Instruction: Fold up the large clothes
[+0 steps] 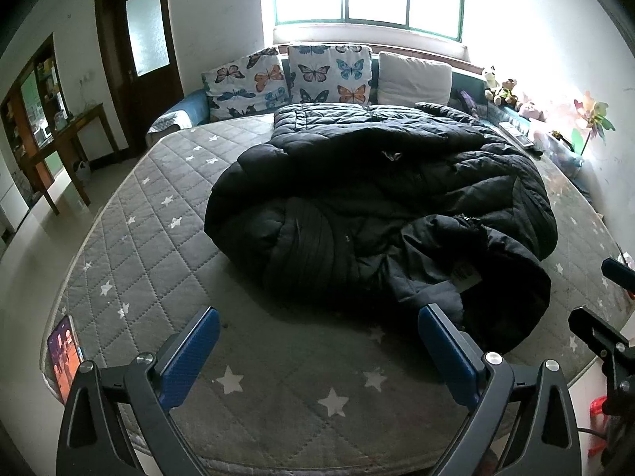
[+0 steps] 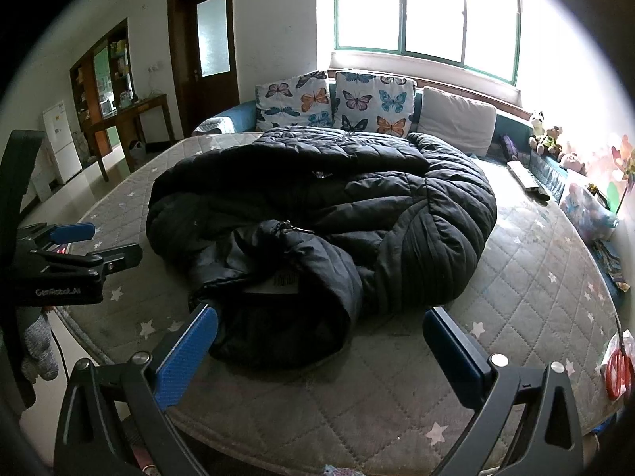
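Note:
A large black puffer coat (image 1: 377, 206) lies crumpled in a heap on the grey star-patterned mattress (image 1: 158, 238); it also shows in the right wrist view (image 2: 325, 214). Its hood end with a white label (image 1: 464, 275) points toward me. My left gripper (image 1: 317, 341) is open and empty, above the mattress just short of the coat's near edge. My right gripper (image 2: 321, 337) is open and empty, its blue pads straddling the coat's near edge without holding it. The right gripper shows at the right edge of the left view (image 1: 607, 329), the left gripper at the left of the right view (image 2: 75, 246).
Butterfly cushions (image 1: 285, 79) and a white pillow (image 1: 412, 79) line the far side under the window. Toys and clutter (image 1: 555, 131) run along the right wall. A phone (image 1: 63, 353) lies on the mattress's near left corner. A wooden table (image 1: 67, 142) and a door stand left.

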